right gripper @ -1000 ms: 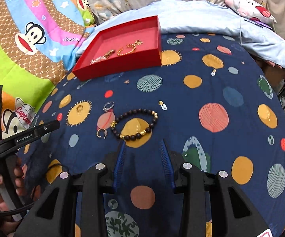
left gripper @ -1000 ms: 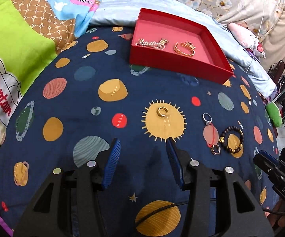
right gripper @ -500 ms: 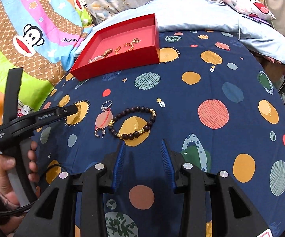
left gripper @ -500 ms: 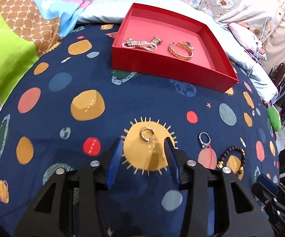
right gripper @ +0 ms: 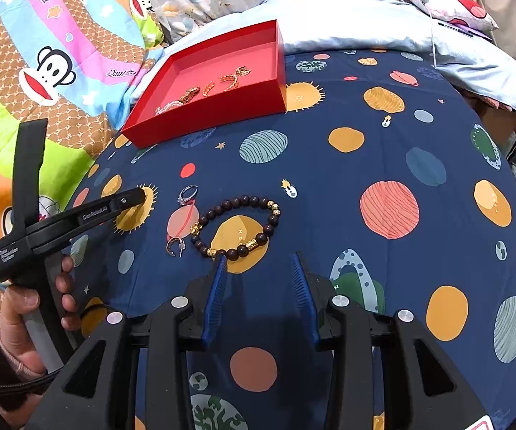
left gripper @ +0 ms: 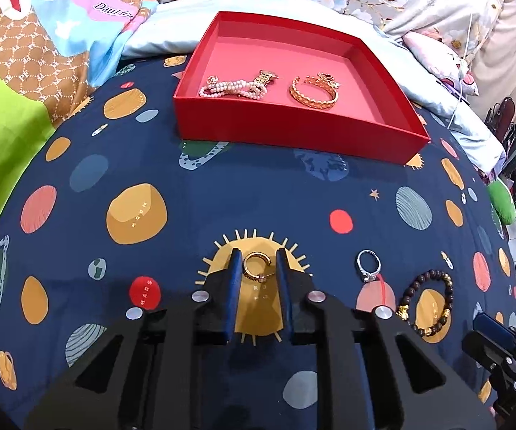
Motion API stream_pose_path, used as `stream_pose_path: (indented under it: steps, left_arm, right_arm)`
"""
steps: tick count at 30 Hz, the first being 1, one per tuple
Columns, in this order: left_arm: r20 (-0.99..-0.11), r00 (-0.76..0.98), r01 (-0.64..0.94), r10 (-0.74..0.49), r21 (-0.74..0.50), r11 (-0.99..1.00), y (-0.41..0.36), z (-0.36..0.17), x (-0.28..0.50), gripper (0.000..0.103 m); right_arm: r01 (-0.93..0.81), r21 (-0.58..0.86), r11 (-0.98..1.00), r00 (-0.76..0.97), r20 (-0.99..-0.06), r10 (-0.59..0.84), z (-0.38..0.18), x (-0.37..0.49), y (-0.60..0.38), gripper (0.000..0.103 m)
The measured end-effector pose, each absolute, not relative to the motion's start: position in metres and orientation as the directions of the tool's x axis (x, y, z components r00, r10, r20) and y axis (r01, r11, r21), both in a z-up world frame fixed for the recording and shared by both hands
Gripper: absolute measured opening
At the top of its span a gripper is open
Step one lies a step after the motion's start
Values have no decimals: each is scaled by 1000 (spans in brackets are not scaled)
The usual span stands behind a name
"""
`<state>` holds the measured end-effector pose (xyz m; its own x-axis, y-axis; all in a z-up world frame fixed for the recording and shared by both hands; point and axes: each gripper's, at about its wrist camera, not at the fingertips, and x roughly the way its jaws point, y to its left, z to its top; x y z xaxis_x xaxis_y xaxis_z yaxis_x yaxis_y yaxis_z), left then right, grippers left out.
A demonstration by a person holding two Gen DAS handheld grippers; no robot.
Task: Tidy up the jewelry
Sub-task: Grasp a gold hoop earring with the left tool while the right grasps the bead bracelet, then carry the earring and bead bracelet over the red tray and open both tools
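My left gripper [left gripper: 258, 263] is open, its blue fingers either side of a gold hoop earring [left gripper: 256, 265] lying on the sun print. A silver ring [left gripper: 368, 264] and a dark bead bracelet [left gripper: 427, 302] lie to its right. A red tray [left gripper: 293, 127] at the back holds a pearl bracelet [left gripper: 236, 87] and a gold bangle [left gripper: 314, 91]. My right gripper [right gripper: 259, 263] is open, just short of the bead bracelet [right gripper: 238, 227]. The silver ring [right gripper: 187, 194] and a second hoop earring [right gripper: 175, 246] lie left of it. The left gripper [right gripper: 129, 199] reaches in from the left.
The jewelry lies on a dark blue planet-print cover [left gripper: 222, 193] over a bed. A colourful monkey-print blanket [right gripper: 43, 71] lies at the left, a pale blue sheet [right gripper: 383, 39] and floral bedding behind the tray. The bed's edge falls away on the right.
My left gripper has moved forward and down so its fingers now flank the gold hoop earring, and the jaws have narrowed. My right gripper has crept toward the bead bracelet.
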<state>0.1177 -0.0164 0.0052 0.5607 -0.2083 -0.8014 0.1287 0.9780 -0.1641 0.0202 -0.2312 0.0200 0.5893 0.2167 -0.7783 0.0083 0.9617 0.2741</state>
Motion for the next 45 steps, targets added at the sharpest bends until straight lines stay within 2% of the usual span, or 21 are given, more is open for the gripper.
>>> stream_pose_path:
  steps: [21, 25, 27, 30, 38, 45]
  left_arm:
    - [-786, 569, 125, -243, -209, 970, 6, 31, 74, 18]
    - [-785, 568, 131, -246, -209, 969, 5, 32, 71, 18]
    - [-784, 566, 135, -253, -214, 967, 5, 33, 70, 18]
    - [-783, 568, 136, -254, -215, 967, 6, 34, 68, 18]
    - [-780, 570, 137, -257, -218, 966, 7, 36, 67, 18]
    - [-770, 581, 136, -265, -230, 964, 9, 44, 66, 18]
  right_arm:
    - [16, 244, 970, 588, -787, 188, 7, 54, -230, 36]
    - [4, 210, 978, 593, -788, 166, 6, 59, -224, 30]
    - [5, 184, 983, 597, -789, 145, 5, 60, -222, 18]
    - [12, 170, 985, 604, -787, 128, 4, 60, -224, 8]
    - [13, 207, 978, 611, -776, 156, 10, 60, -227, 7]
    - [-13, 225, 974, 662, -728, 177, 39, 56, -227, 7]
